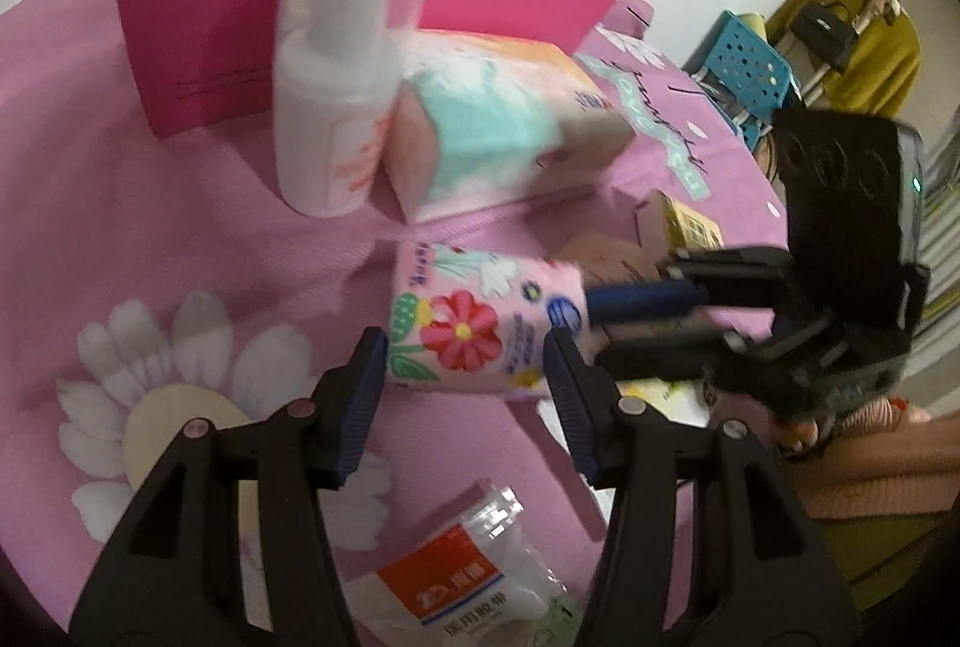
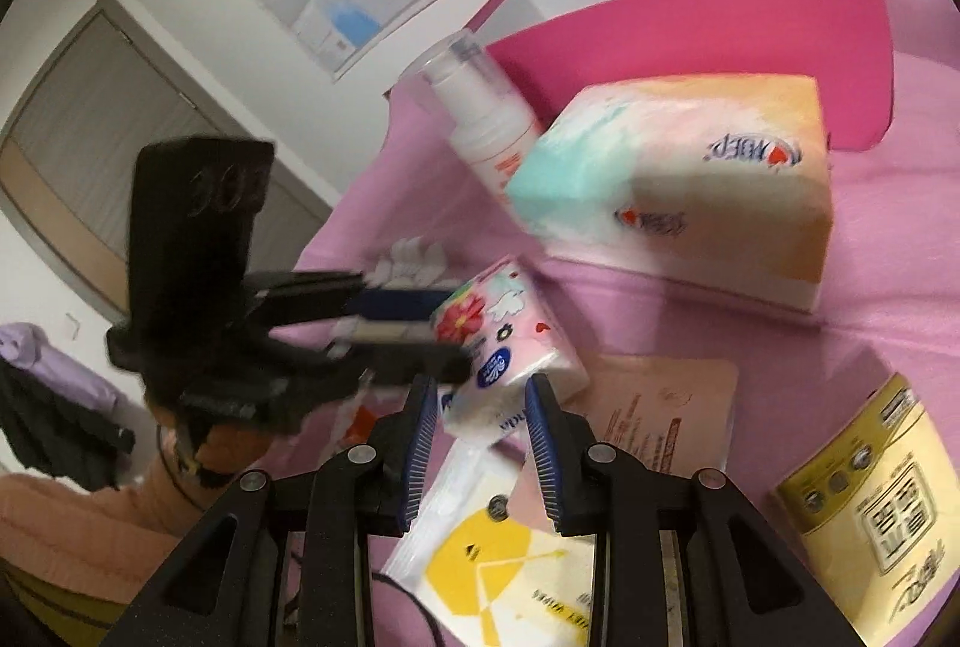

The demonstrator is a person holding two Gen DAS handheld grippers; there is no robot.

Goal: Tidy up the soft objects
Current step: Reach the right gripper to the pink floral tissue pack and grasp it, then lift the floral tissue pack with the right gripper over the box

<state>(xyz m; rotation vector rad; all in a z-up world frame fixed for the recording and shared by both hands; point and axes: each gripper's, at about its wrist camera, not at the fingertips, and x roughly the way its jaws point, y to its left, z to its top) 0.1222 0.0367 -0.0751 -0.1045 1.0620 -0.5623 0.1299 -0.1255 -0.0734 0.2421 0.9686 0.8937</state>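
A small pink floral tissue pack (image 1: 480, 326) is held between both grippers above the pink tablecloth. My left gripper (image 1: 465, 347) clamps its two sides with its blue pads. My right gripper (image 2: 480, 395) grips the pack's other end (image 2: 510, 341); it shows in the left wrist view (image 1: 636, 323) coming in from the right. A large soft tissue pack (image 1: 504, 131) lies behind, also in the right wrist view (image 2: 690, 173). A pink open box (image 1: 198, 47) stands at the back (image 2: 690, 41).
A white pump bottle (image 1: 336, 71) stands beside the large tissue pack. A medical tape bag (image 1: 456, 575) lies near me. A wet-wipe pack with yellow print (image 2: 498, 557), a beige sachet (image 2: 672, 413) and a yellow box (image 2: 870, 503) lie on the cloth.
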